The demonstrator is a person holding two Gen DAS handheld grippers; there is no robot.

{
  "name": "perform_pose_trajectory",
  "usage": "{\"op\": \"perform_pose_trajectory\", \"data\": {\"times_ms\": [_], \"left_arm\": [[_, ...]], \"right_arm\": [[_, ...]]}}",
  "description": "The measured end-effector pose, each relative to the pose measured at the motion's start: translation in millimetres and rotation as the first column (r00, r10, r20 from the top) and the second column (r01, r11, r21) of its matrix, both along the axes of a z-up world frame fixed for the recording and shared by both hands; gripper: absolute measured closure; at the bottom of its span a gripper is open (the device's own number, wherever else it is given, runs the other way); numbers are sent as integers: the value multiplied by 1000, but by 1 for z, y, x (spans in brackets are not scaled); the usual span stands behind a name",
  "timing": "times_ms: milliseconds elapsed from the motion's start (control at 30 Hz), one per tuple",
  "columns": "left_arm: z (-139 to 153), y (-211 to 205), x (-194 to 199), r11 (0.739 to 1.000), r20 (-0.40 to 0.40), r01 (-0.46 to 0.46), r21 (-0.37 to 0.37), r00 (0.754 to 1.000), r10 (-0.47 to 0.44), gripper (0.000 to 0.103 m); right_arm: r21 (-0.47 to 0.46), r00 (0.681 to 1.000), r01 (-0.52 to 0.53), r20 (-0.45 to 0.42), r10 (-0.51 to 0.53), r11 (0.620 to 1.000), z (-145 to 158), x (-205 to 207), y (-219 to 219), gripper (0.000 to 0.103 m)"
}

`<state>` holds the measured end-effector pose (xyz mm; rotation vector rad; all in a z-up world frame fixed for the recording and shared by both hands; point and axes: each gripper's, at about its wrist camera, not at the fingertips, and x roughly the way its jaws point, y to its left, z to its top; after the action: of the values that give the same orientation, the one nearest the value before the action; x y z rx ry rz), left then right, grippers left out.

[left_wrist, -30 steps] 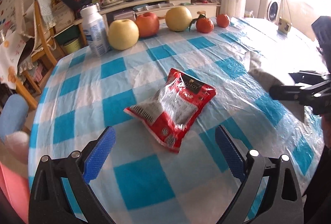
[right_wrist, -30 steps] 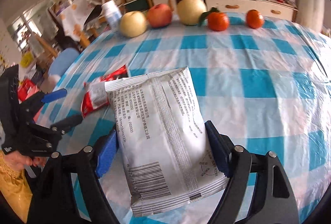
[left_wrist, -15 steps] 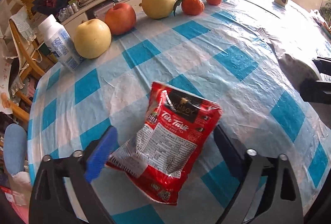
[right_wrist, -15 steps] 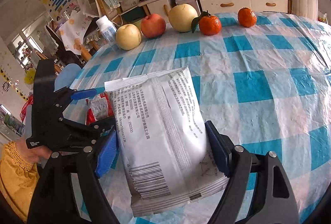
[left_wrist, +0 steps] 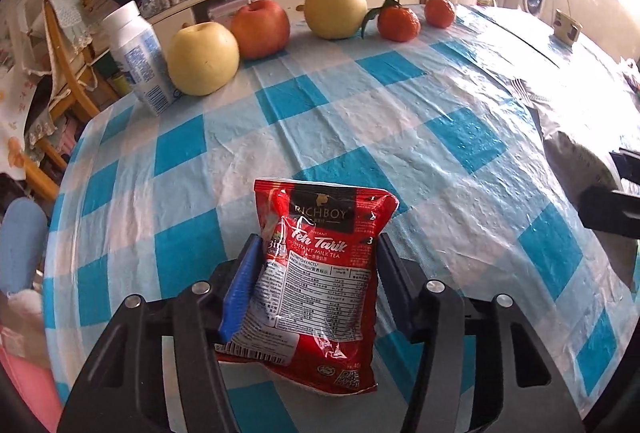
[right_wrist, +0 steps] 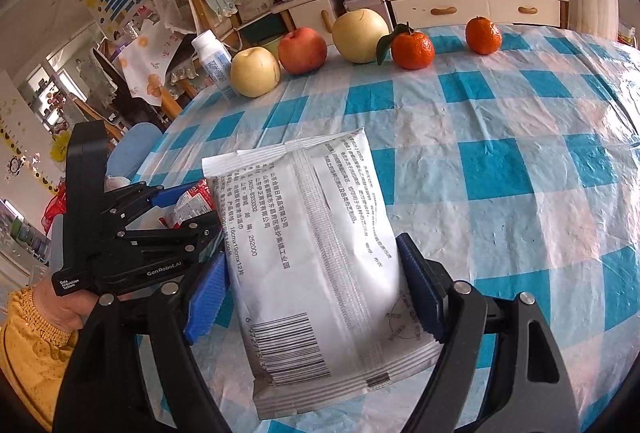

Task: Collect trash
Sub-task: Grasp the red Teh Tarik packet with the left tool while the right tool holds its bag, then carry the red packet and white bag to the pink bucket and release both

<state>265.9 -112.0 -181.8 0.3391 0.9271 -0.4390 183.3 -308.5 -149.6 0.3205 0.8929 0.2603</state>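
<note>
Currently the left claw [left_wrist: 316, 285] is clamping a red milk-tea sachet [left_wrist: 320, 273] between its blue pads [left_wrist: 240, 285], the packet standing upright above the near edge of the checked tabletop [left_wrist: 360, 121]. The right claw [right_wrist: 316, 297] is gripping a white printed pouch [right_wrist: 316, 253], barcode end nearest the camera, its top reaching out over the tabletop's near-left part. In the right wrist view the left claw is sitting just beside the pouch's left side, the red sachet partly hidden behind it. Along the far edge are standing, left to right: a white bottle [left_wrist: 136, 57], a yellow apple [left_wrist: 202, 59], a red apple [left_wrist: 260, 29], a pale pear [left_wrist: 335, 15] and two tangerines [left_wrist: 399, 23].
</note>
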Motion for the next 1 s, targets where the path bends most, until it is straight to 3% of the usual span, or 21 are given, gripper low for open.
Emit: {"op": "perform_pose_trajectory", "data": {"times_ms": [533, 1000], "left_arm": [[5, 46, -29, 979, -21, -177, -101, 984, 175, 51], [24, 104, -46, 927, 16, -306, -218, 948, 316, 53]], "right_arm": [[9, 1000, -26, 8, 26, 1000, 1, -1, 8, 24], [20, 997, -73, -13, 73, 997, -6, -1, 26, 24]]}}
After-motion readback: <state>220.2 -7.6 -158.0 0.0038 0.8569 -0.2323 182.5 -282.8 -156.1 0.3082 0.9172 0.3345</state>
